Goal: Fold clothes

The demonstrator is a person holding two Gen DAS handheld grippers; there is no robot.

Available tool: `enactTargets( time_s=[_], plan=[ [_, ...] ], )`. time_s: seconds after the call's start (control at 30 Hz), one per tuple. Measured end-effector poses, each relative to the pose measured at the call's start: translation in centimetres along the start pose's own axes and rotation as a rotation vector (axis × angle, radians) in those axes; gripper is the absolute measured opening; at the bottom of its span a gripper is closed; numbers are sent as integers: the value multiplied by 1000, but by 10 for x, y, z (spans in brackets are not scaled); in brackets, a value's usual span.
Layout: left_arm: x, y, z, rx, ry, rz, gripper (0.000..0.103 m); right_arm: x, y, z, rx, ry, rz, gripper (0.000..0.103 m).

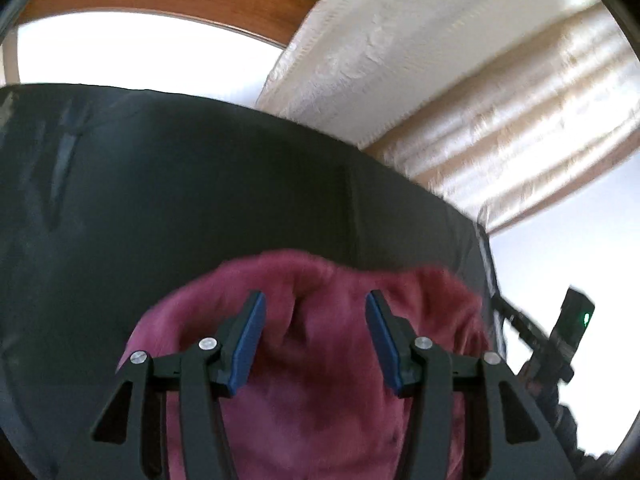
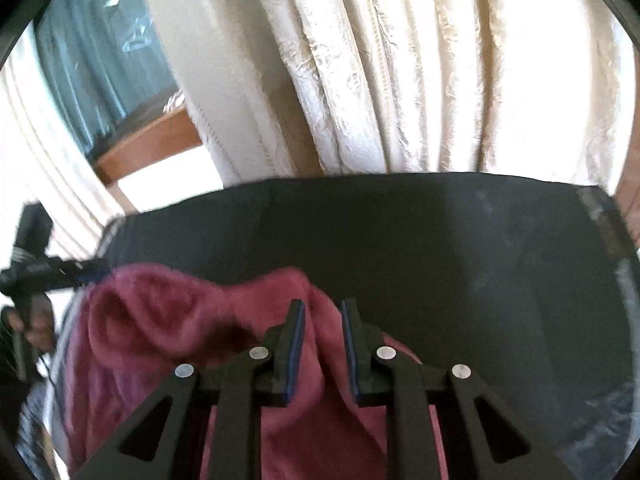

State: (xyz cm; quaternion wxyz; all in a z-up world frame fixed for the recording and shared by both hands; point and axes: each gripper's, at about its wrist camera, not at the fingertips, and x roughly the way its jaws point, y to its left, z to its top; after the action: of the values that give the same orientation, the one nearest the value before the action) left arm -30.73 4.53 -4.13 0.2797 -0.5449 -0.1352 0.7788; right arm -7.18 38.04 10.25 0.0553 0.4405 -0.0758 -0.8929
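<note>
Left wrist view: the left hand-held gripper (image 1: 316, 342) hangs over a maroon garment (image 1: 320, 360) that lies bunched on the dark worktop (image 1: 160, 200); its jaws stand about half open, the blue pads clear of the cloth on both sides, so nothing is gripped.
Right wrist view: the right hand-held gripper (image 2: 322, 346) has its jaws drawn nearly together with a ridge of the same maroon garment (image 2: 160, 320) running up between them; it looks pinched, though blur keeps me from being sure the pads press on it.
Garment position: near edge of the worktop, towards its left side as the right wrist view shows it, heaped and rumpled.
Progress: early, by my judgement; no flat panel, straight crease or tidy stack shows, so spreading and every fold seem left to do.
Count, left to right: one other gripper seen at the frame edge in each view, one garment, one worktop, two hand-held grippers in all.
Background: pale curtains (image 2: 380, 80) behind the worktop.
</note>
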Motion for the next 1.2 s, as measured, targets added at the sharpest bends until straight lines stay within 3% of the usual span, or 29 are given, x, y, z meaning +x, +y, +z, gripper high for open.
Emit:
enactTargets(
  time_s=[0.17,0.27,0.4,0.57,0.73,0.87,1.0,1.2],
  plan=[
    [10,-27,-33,191,136,59,62,21,20,-38,-224,232,-14,20],
    [40,-46,-40,265,208,85,62,46,44,-42,-309,289,39,20],
    [72,-53,-24,195,226,31,62,82,66,-15,-333,245,47,20],
    [95,-52,31,33,109,-52,62,129,62,49,-166,132,19,20],
    [123,-39,39,-76,127,-44,65,146,51,56,-44,122,15,20],
    [112,-33,33,-103,112,-50,65,125,50,44,-42,126,24,20],
    [89,-34,24,-123,79,-62,65,77,42,22,-33,87,29,20],
    [31,-29,-23,-134,16,-43,68,-2,10,-49,52,118,50,20]
  ],
)
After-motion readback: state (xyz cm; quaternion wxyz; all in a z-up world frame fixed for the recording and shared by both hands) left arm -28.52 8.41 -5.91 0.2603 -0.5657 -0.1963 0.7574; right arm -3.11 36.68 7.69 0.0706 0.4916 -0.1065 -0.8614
